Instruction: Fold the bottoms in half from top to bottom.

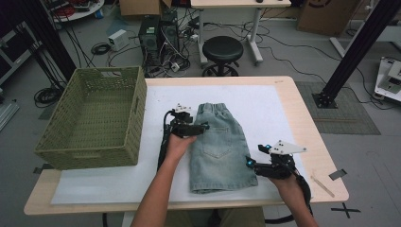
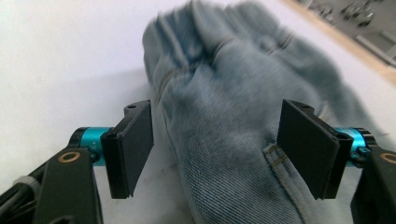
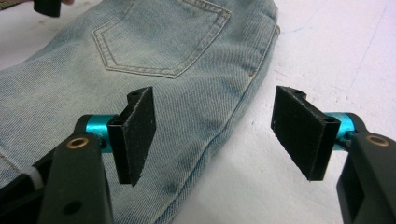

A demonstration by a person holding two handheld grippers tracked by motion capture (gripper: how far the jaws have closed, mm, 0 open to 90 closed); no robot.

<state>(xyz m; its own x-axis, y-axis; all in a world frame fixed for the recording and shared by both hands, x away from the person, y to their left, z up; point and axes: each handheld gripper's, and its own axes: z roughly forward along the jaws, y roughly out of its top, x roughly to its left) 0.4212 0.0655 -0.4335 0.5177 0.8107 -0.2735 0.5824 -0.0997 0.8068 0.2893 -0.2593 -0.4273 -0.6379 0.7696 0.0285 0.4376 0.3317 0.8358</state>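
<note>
Folded denim shorts (image 1: 217, 146) lie flat on the white sheet (image 1: 265, 104) mid-table, right of the green basket (image 1: 94, 120). Left gripper (image 1: 201, 126) and right gripper (image 1: 250, 163) both gape, clamping nothing. No readable lettering shows.

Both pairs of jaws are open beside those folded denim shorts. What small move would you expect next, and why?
Probably closing the left gripper on the shorts: its open jaws already straddle the bunched waistband edge. The right gripper also stands open at the opposite side edge, so both could then lift the shorts, perhaps toward the empty green basket.
</note>
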